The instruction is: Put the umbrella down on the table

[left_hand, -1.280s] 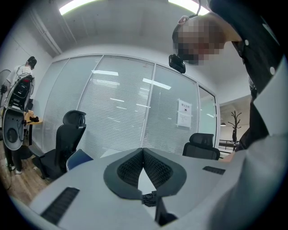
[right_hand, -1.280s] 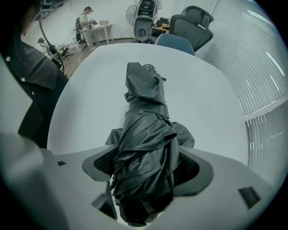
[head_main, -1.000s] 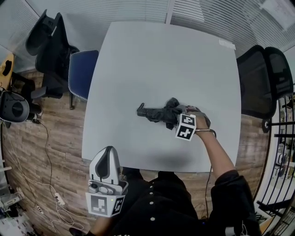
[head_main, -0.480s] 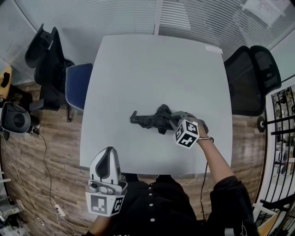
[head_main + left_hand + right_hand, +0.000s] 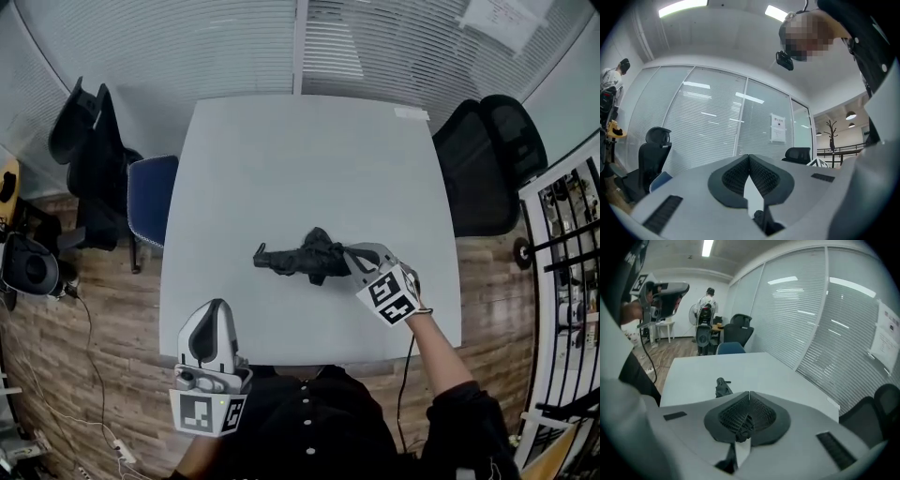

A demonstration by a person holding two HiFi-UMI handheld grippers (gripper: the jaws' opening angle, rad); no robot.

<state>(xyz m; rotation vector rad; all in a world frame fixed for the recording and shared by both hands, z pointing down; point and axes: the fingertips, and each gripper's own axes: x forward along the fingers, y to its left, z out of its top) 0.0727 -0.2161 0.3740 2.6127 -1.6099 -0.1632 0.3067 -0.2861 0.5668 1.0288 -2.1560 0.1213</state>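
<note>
The right gripper point(image 5: 350, 252) has lifted off the umbrella point(image 5: 298, 259) and drawn back a little toward the near right of the table point(image 5: 281, 159). Its marker cube is now larger and turned in the head view, and its jaws have just been closing. The umbrella lies where it lay.

At the far left a black chair point(image 5: 82, 141) stands on the wood floor point(image 5: 84, 309), with a blue chair point(image 5: 150, 202) just beside it against the table's left edge. The left gripper point(image 5: 217, 309) hangs off the near edge, pointing level across the table toward the blinds point(image 5: 187, 47) — its pads point(image 5: 735, 176) are pressed together at the tips with nothing between them.

The umbrella — black, folded, its fabric bunched — lies flat on the white top, a little nearer than the middle, running left to right. The right gripper hovers just over its right end, tilted down at it. Its pads point(image 5: 761, 417) meet at the tips. A dark bit shows in the slit below them; I cannot tell whether that is fabric nipped there or only the umbrella seen through the gap. In the right gripper view one end of the umbrella peeks over the jaws. A second chair point(image 5: 487, 164), also black, stands at the table's far right corner.
</note>
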